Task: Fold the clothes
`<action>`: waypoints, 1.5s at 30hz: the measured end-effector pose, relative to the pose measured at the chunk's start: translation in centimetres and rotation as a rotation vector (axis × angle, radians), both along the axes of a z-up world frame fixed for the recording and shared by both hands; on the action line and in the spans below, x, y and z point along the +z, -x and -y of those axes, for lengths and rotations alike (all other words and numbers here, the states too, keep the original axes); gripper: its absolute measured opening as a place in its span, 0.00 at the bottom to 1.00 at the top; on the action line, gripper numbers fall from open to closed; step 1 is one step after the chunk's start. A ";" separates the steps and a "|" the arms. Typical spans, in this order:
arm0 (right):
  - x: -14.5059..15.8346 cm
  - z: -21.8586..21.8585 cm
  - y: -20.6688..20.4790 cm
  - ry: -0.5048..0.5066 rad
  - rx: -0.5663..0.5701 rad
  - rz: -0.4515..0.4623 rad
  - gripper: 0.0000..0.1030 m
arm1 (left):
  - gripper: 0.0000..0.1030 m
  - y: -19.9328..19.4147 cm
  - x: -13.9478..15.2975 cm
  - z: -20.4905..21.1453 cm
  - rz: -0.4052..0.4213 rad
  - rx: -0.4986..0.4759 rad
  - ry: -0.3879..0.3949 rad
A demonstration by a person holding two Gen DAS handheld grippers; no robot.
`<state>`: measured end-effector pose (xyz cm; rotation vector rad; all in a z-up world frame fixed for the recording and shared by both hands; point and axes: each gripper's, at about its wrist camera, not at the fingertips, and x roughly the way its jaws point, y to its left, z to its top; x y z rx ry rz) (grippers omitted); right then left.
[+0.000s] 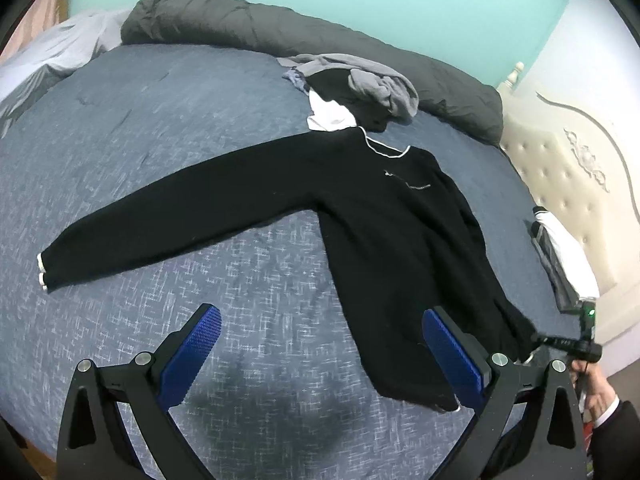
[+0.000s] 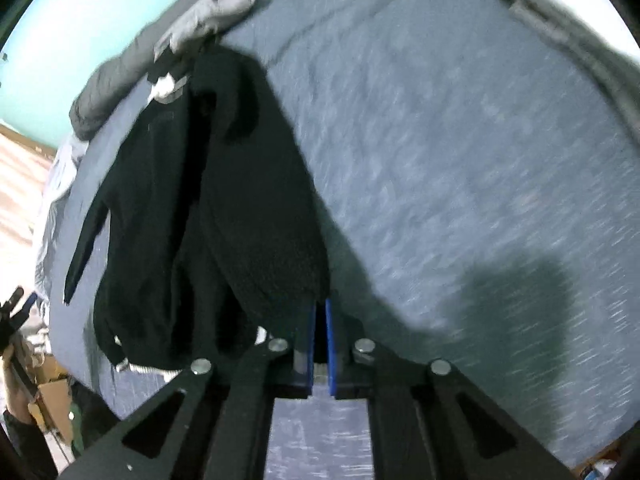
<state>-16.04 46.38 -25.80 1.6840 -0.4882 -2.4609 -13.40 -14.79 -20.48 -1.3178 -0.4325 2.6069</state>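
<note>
Left gripper [image 1: 322, 356]: standing wide apart over the bed, its blue pads [image 1: 452, 356] gripping nothing; the right pad is lying just beside the sweater's lower hem.
Right gripper [image 2: 319, 332]: pressing its blue pads together on a black fold of the sweater, which is draping away from the tips. In the left wrist view only its black body and the hand [image 1: 596, 392] holding it are showing, at the right edge.
Sweater [image 1: 384, 216]: black, white-edged at the neck, lying mostly flat on the bed, one sleeve [image 1: 168, 216] stretching out to the left, its cuff trimmed white.
Bed cover [image 1: 160, 120]: blue-grey, flecked, lying beneath the sweater.
Clothes pile [image 1: 360, 88]: grey, black and white garments heaping just beyond the sweater's collar.
Duvet [image 1: 248, 28]: dark grey, bunching along the far edge.
Headboard [image 1: 568, 184]: cream, tufted, standing at the right.
</note>
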 end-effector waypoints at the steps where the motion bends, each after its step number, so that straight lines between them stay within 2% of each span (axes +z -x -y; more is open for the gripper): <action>1: 0.8 -0.6 0.1 -0.014 -0.011 -0.025 0.04 | 1.00 0.1 0.0 -0.1 -0.001 0.001 -0.001; 5: 4.0 -3.7 0.9 -0.088 -0.062 -0.108 0.03 | 1.00 0.4 0.1 -0.8 0.000 0.000 0.000; 10: 6.0 -6.9 2.9 -0.183 -0.098 -0.161 0.03 | 1.00 0.8 -0.1 -1.8 0.006 -0.016 0.008; 22: 6.5 -13.2 6.9 -0.317 -0.209 -0.206 0.03 | 1.00 1.9 -1.6 -3.7 0.052 -0.059 0.057; 28: 3.4 -13.4 8.6 -0.370 -0.189 -0.126 0.04 | 1.00 2.6 -3.1 -4.6 0.091 -0.075 0.076; 32: 2.3 -13.7 8.1 -0.363 -0.194 -0.124 0.07 | 1.00 2.8 -3.7 -5.1 0.104 -0.096 0.070; 35: 3.0 -13.8 7.1 -0.377 -0.219 -0.157 0.17 | 1.00 2.7 -3.7 -5.6 0.103 -0.106 0.077; 36: 3.5 -13.7 6.8 -0.389 -0.225 -0.176 0.24 | 1.00 2.7 -3.8 -5.7 0.102 -0.110 0.081; 37: 4.2 -13.5 6.3 -0.389 -0.224 -0.194 0.25 | 1.00 2.6 -3.8 -5.9 0.106 -0.114 0.084; 39: 5.4 -13.0 5.8 -0.326 -0.214 -0.218 0.26 | 1.00 2.5 -3.8 -6.1 0.109 -0.121 0.084; 41: 6.0 -12.0 5.4 -0.264 -0.183 -0.225 0.32 | 1.00 2.3 -3.8 -6.3 0.108 -0.126 0.085; 45: 6.2 -7.3 4.7 -0.179 -0.039 -0.207 0.35 | 1.00 1.7 -4.0 -6.6 0.109 -0.135 0.083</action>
